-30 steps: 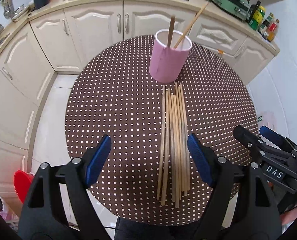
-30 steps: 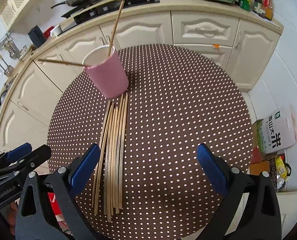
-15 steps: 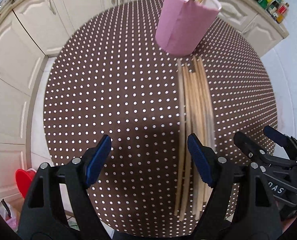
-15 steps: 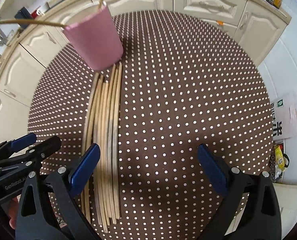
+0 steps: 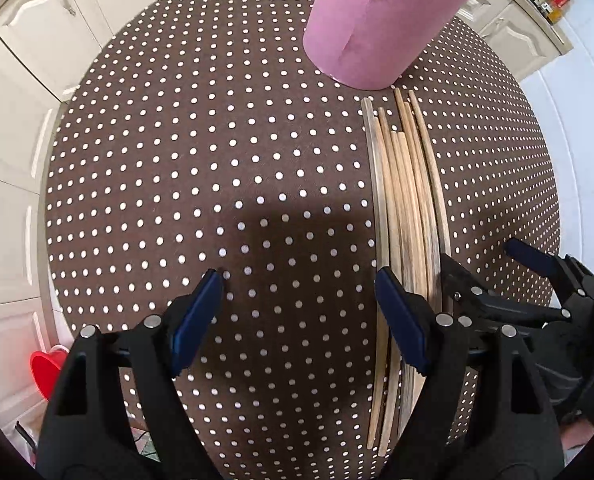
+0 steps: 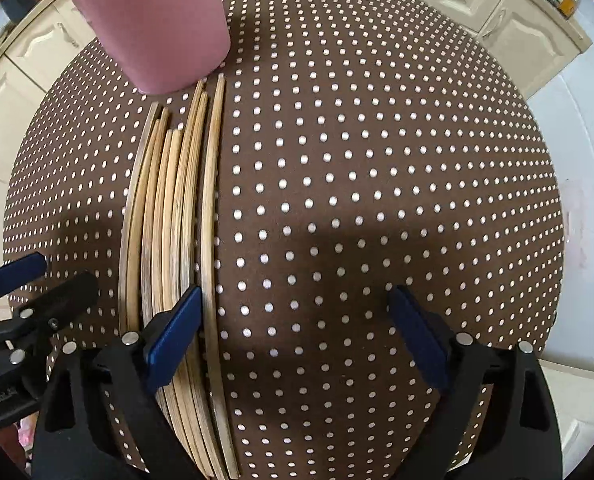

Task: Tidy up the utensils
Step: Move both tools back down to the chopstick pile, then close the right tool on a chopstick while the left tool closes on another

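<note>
Two tongs flank chopsticks (image 6: pixel 169 216) | left tongs (image 5: pixel 299 294) beside | right tongs (image 6: pixel 295 308) beside

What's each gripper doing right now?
Left gripper: open, holding nothing.
Right gripper: open, jaws just closing slightly, one chopstick between them, ungripped.

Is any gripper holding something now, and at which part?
Nothing is held. The left gripper and right gripper are both open above the chopsticks lying on the table.
</note>
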A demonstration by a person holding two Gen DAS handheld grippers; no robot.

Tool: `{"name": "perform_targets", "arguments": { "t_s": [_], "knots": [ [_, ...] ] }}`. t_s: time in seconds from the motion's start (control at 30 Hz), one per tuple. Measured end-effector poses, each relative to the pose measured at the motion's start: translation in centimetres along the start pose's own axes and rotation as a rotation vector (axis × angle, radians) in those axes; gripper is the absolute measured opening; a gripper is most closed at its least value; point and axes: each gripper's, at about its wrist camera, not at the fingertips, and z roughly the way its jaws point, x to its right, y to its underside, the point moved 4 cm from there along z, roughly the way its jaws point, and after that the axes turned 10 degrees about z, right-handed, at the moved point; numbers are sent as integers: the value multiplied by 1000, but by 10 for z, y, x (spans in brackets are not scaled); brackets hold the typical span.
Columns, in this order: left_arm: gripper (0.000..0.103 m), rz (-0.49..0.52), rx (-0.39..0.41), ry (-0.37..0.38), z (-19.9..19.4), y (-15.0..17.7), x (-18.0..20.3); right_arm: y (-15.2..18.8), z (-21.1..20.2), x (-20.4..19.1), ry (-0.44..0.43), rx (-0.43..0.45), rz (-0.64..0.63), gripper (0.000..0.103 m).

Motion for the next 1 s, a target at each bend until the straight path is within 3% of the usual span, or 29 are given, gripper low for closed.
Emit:
{"name": "perform_targets", "arguments": {
  "t_s": [0.1,0.17,0.27,0.37,0.53,1.0],
  "knots": [
    [78,6,-8,11,4,-6,-4,-4,-5,-7,-13,17,7,72],
    [78,13,-7,24,5,-11,-6,-8,-9,-17,-31,34,-14,48],
    [78,20,-9,50,6,-17,-9,-12,-11,-23,-46,44,-18,23],
    [78,31,-6,67,7,-27,-12,-17,-11,-16,-68,48,36,11],
    [79,25,-1,98,6,-40,-20,-18,-12,6,-161,38,154,5],
    [80,68,-46,69,4,-52,-5,-22,-9,41,-290,29,222,5]
  ]
}}
